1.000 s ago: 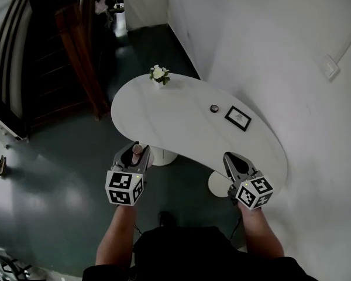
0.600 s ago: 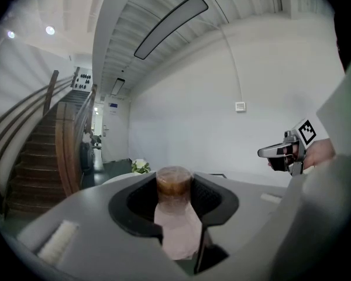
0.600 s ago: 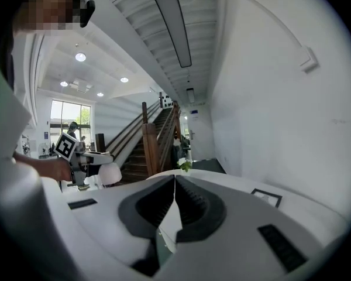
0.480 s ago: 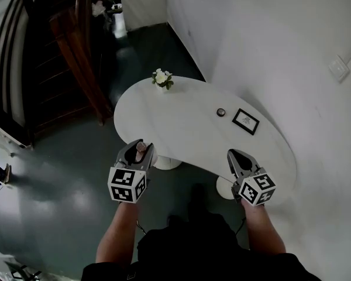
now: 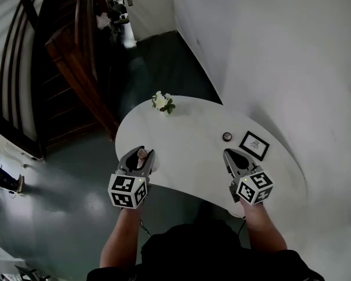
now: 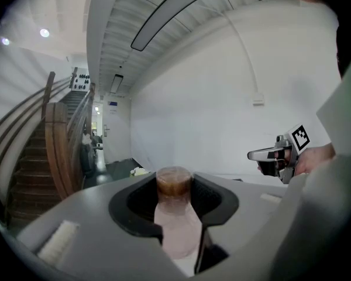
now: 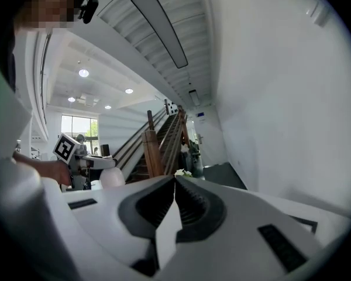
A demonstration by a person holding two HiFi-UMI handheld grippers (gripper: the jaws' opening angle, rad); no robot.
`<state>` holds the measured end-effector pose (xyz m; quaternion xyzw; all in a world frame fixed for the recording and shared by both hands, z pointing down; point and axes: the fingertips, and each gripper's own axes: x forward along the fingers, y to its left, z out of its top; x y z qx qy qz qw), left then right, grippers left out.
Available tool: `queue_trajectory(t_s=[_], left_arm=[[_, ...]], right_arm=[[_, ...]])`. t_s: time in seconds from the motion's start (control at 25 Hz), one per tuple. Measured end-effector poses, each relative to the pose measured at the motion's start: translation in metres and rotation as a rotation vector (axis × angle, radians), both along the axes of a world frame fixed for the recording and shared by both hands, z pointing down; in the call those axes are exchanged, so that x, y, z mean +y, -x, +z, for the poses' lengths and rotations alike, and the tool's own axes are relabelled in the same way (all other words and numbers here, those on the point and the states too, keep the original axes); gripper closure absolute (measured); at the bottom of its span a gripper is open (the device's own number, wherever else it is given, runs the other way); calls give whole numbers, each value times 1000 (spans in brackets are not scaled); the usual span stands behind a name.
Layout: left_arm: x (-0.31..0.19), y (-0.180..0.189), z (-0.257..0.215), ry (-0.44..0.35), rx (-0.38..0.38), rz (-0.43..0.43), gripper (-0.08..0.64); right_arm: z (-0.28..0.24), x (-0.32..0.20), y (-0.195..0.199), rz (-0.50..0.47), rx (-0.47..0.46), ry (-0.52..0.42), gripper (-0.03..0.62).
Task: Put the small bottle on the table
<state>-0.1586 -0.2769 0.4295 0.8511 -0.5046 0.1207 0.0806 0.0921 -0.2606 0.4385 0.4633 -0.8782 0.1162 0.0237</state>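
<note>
The small bottle (image 6: 174,218), pale pink with a brown cap, stands upright between the jaws of my left gripper (image 5: 138,153), which is shut on it. In the head view the bottle's cap (image 5: 141,154) shows over the near left edge of the white table (image 5: 187,130). My right gripper (image 5: 230,154) hovers over the table's near right part with its jaws shut and nothing in them. In the right gripper view its fingertips (image 7: 174,183) meet, and the left gripper (image 7: 85,161) with the bottle (image 7: 112,178) shows at the left.
On the table stand a small vase of white flowers (image 5: 162,102) at the far end, a small dark round object (image 5: 227,136) and a framed picture (image 5: 254,146) at the right. A white wall runs along the right. A wooden staircase (image 5: 76,57) rises at the left.
The person has stepped closer, so both grippers have moved from the table's near edge to over its top. The left gripper still holds the bottle, and the right stays shut.
</note>
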Motion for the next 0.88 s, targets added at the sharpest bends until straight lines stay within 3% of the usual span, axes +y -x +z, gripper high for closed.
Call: queue_trajectory(t_s=[0.32,0.88], left_arm=[[-65,-31,12,24,10,-17,414],[-112,-65,66,120,-4,179,414]], right_arm=[[19,-51,-15,-59,14,43,581],[47,-74,-30,122,2,127,581]])
